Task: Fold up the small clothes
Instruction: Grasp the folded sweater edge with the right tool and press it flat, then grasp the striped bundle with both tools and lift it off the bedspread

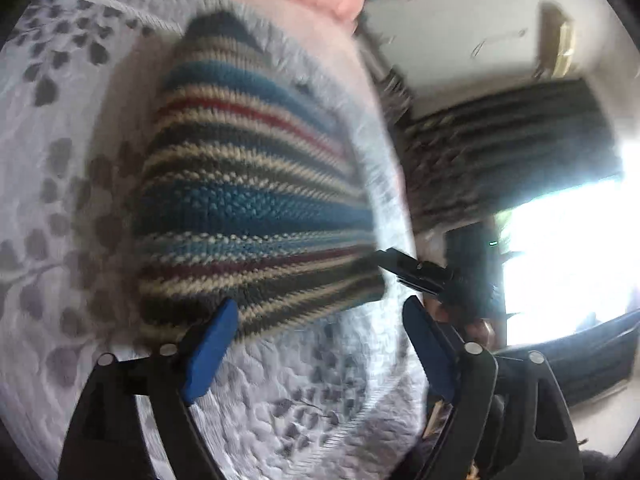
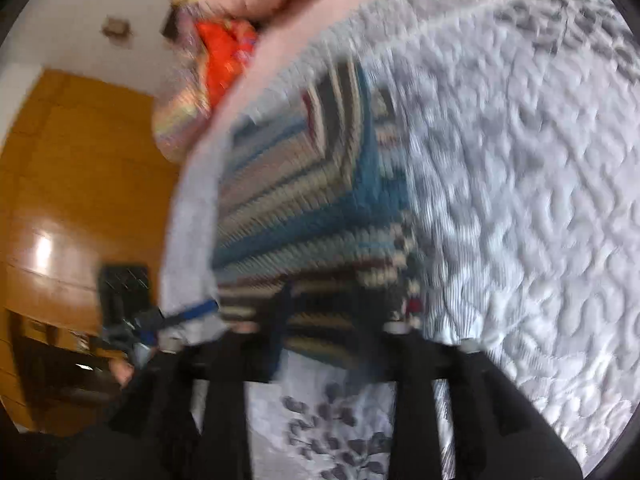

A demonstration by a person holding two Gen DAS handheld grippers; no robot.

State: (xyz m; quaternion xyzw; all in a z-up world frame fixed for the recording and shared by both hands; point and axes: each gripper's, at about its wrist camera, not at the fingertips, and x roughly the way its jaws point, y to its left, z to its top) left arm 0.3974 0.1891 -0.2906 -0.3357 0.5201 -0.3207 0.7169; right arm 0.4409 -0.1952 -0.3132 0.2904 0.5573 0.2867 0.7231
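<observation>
Striped knit (image 1: 248,184) lying on quilt (image 1: 288,392) just ahead of left gripper (image 1: 316,344), jaws gaping wide; right gripper (image 2: 320,344) sitting over its near edge, blurred, grip unreadable.

Left gripper (image 1: 320,320) jaws spread wide, holding nothing; right gripper (image 2: 326,332) too blurred to judge.

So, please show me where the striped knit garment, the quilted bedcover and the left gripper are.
striped knit garment (image 1: 248,200): left wrist view, middle blue stripe.
quilted bedcover (image 2: 520,184): right wrist view, bare quilted part.
left gripper (image 1: 320,350): left wrist view, midway between the blue fingertips.
</observation>
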